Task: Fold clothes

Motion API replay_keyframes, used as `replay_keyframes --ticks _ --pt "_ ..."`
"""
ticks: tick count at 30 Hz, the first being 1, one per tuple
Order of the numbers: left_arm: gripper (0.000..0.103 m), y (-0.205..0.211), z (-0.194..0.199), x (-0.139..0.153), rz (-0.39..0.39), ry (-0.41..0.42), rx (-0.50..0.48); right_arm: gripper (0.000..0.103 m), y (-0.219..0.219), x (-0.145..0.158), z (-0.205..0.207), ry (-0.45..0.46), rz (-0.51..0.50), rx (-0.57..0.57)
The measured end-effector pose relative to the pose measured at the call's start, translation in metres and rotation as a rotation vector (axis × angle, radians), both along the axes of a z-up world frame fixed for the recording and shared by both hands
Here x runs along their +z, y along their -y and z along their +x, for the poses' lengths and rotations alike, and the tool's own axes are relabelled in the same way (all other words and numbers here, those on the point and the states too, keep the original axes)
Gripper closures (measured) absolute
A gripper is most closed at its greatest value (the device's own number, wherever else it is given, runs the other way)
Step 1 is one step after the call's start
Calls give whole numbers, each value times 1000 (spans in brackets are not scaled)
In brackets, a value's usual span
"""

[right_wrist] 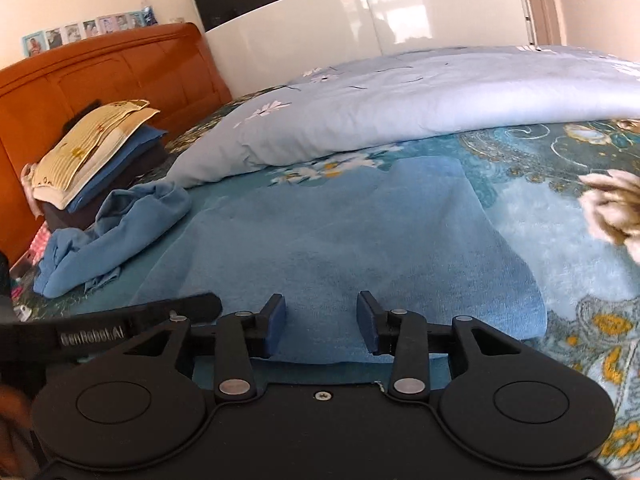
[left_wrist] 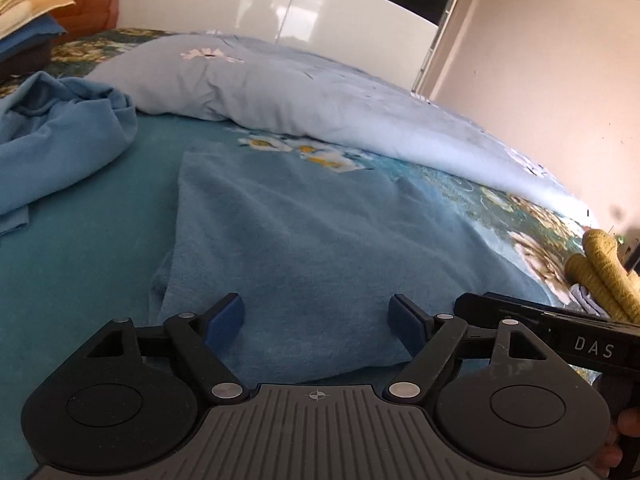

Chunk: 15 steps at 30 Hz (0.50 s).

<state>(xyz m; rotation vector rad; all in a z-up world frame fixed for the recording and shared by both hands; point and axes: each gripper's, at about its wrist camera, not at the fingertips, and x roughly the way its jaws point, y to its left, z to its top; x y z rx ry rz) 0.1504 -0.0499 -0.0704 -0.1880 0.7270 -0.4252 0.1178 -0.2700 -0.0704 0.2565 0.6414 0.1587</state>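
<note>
While both grippers hover spread and empty over the blue cloth (left_wrist: pixel 288 240), the right gripper (left_wrist: pixel 592 344) reads "DAS".

Right claw (right_wrist: pixel 321 322) open over near edge of a flat blue cloth (right_wrist: pixel 340 240) on the bed (right_wrist: pixel 560 248), nothing btwn pads. Crumpled blue garment (right_wrist: pixel 120 236) to the left, folded stack (right_wrist: pixel 96 156) behind it by orange headboard (right_wrist: pixel 100 68). Pale duvet (right_wrist: pixel 420 100) bunched beyond cloth.

Orange headboard (right_wrist: pixel 100 64), white wardrobe (right_wrist: pixel 360 16), pale quilt (right_wrist: pixel 420 100).
</note>
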Motion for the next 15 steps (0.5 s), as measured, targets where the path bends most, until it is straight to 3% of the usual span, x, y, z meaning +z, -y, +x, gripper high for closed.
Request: replay_keyframes --ticks 5,9,13,15 --pt "22 -2 -3 5 -13 -16 19 61 0 1 2 -16 2 4" --pt "21 -17 -13 17 -151 0 11 55 7 15 -12 29 39 -40" --pt "19 -29 -10 -2 -190 -84 58 54 30 15 -25 43 62 -139" --pt "19 -33 -12 -8 -221 -74 59 54 41 7 -26 7 69 -169"
